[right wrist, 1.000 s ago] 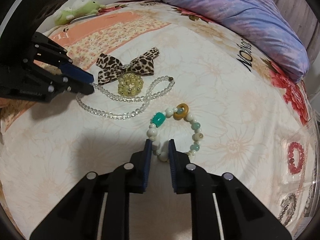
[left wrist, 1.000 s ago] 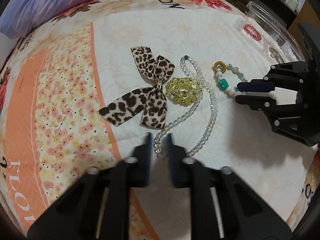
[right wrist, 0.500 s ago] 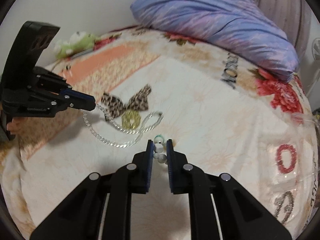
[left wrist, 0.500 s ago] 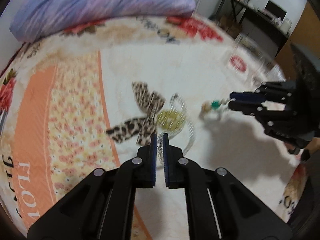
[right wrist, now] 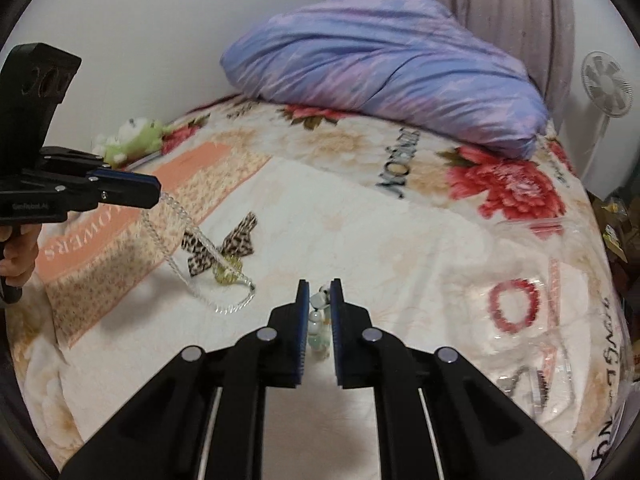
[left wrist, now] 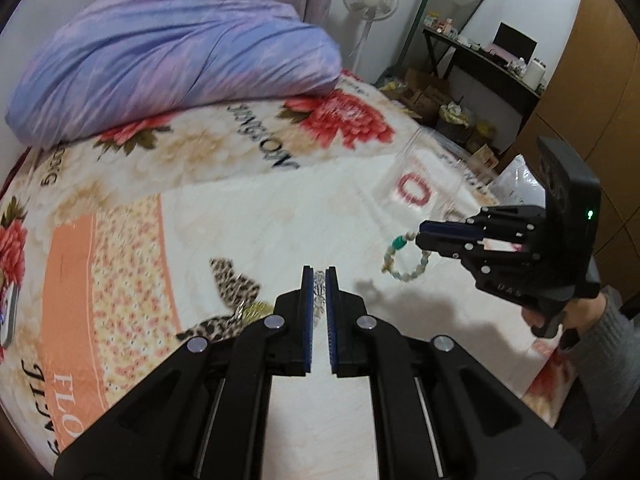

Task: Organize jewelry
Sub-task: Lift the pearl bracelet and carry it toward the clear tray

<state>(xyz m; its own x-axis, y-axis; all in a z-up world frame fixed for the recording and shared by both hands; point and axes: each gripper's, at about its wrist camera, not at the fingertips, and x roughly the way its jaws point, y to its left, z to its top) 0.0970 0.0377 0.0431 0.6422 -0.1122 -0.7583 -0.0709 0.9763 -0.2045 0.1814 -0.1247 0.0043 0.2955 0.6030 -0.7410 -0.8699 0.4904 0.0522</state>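
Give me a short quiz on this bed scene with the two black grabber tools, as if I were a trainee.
1. True or false: the left gripper is shut on the clear glass-bead necklace.
2. What hangs from the right gripper? A) the leopard-print fabric bow B) the pale bead bracelet with a turquoise bead C) the yellow bead bracelet
3. Fill in: a red bead bracelet lies inside the clear plastic ____.

Key: 1 true; 2 B; 3 box.
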